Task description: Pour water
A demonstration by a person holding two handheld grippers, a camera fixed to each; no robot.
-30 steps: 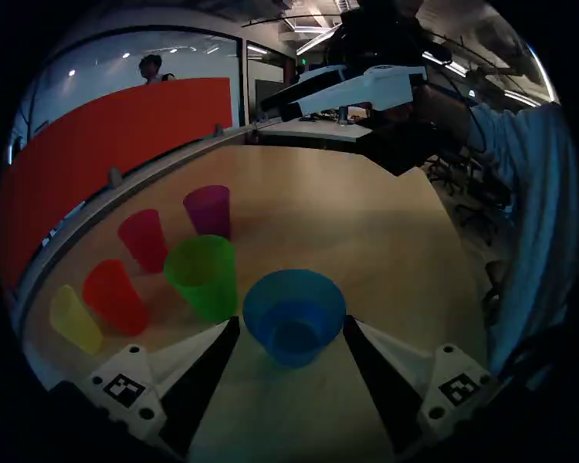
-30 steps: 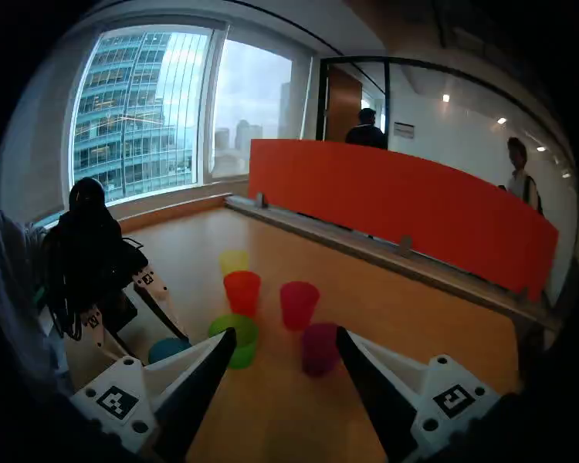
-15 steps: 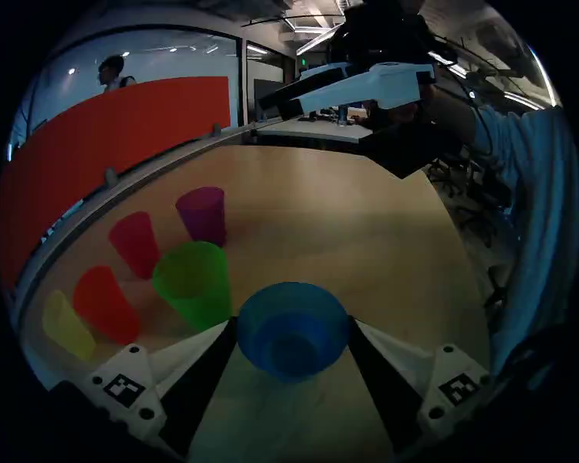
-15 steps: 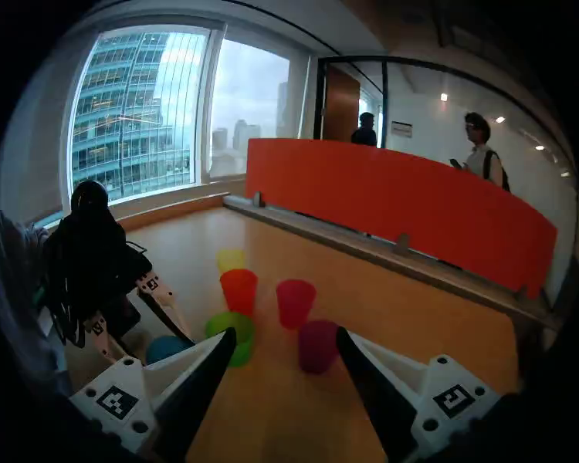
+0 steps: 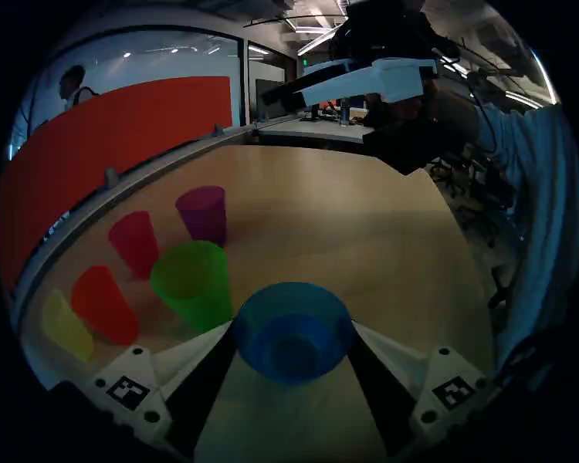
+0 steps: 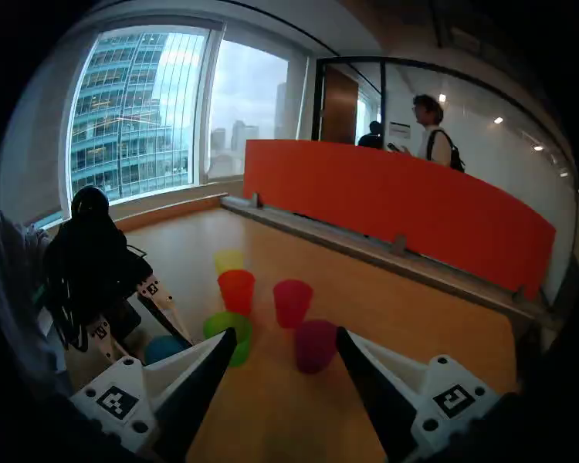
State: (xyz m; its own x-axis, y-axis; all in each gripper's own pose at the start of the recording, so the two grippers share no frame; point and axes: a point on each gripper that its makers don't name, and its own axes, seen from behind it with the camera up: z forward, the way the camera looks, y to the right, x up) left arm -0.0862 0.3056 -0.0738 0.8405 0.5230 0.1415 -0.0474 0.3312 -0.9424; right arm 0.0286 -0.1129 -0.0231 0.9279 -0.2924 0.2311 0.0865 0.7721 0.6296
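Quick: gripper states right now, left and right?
Left gripper: closed on the blue cup, both fingers against its sides.
Right gripper: open, holding nothing.

Left tool clamped, right tool open.

Wooden table — coloured cups standing upright, clustered.

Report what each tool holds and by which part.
Left tool grips the blue translucent plastic cup by its opposite sides, near the rim; right tool holds nothing.
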